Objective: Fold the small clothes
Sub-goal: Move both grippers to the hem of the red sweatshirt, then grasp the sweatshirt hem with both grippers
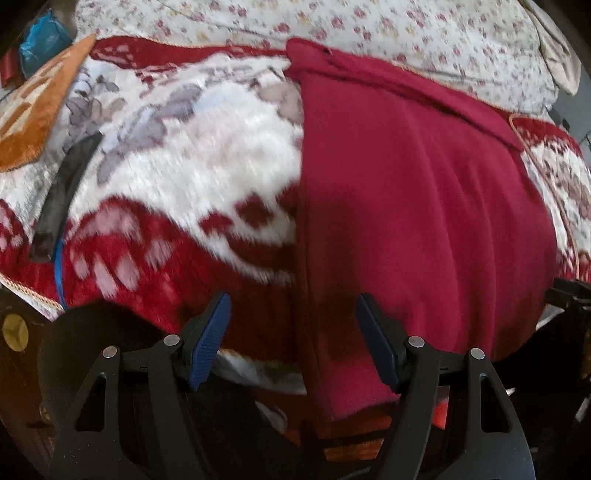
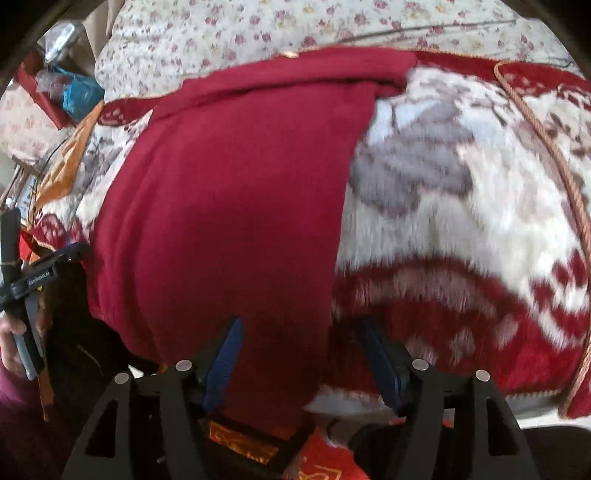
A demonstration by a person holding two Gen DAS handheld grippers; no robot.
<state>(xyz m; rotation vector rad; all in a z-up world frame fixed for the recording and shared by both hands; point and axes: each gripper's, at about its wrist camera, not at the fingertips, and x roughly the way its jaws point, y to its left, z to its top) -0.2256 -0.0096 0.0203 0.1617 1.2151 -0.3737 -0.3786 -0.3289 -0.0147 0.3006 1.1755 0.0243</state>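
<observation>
Item: crimson garment (image 1: 417, 206), soft knit or fleece, exact type not determinable. It lies spread lengthwise on a plush red-and-white floral blanket (image 1: 192, 158), its far end with a turned-over band or hem near the blanket's top edge, its near end hanging over the bed's front edge toward both cameras.

Condition: appears as one long, fairly flat panel with straight side edges; whether it is already folded once cannot be told. No compact final fold visible, so most of the folding is judged outstanding.

Left gripper (image 1: 293, 339): jaws spread wide, holding nothing, poised at the garment's near left edge.

Right gripper (image 2: 299, 358): jaws spread, the garment's near right edge between them, not yet pinched.

Surroundings: floral bedsheet (image 1: 369, 22) beyond the blanket; orange patterned cloth (image 1: 33, 107) at the left.
</observation>
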